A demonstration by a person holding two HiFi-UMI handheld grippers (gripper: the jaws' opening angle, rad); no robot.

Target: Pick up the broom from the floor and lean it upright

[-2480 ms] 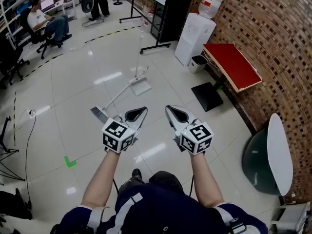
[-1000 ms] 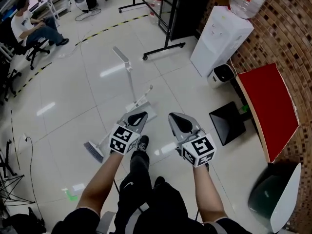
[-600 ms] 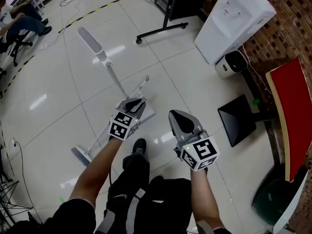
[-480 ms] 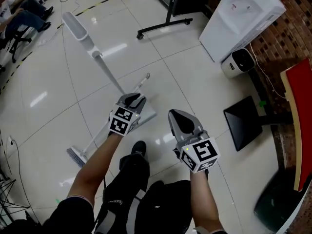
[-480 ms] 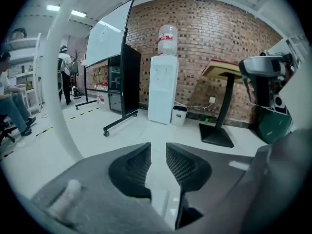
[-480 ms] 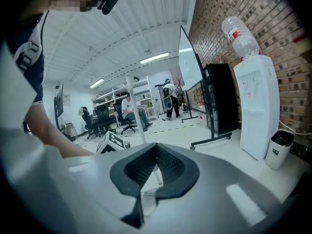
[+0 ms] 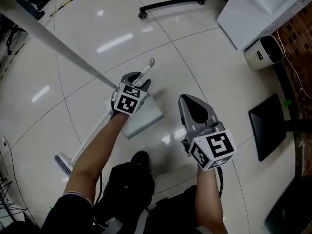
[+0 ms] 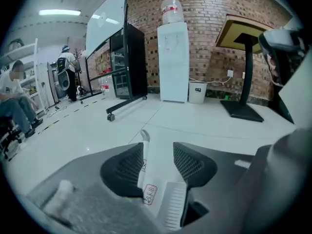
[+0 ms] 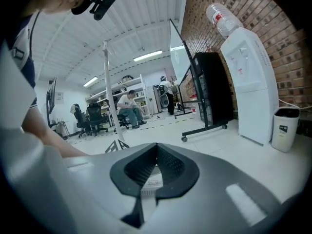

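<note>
No legible txt anywhere. Red-bordered sticker (image 8: 150,191) on white handle (image 8: 145,152): print too small. Water bottle (image 8: 172,9) label: blurred, unreadable. Bin (image 9: 284,126) mark: can't read either.

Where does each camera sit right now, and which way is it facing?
Head view: on the person's head, facing steeply down at the floor; shows both forearms, left gripper, right gripper, broom lying flat.
Left gripper view: on the left gripper, facing low across the floor toward the water dispenser; its fingers are opening, broom handle between them.
Right gripper view: on the right gripper, facing nearly level; fingers together, the person's arm at left.
Shared: both gripper views show the water dispenser and brick wall.
</note>
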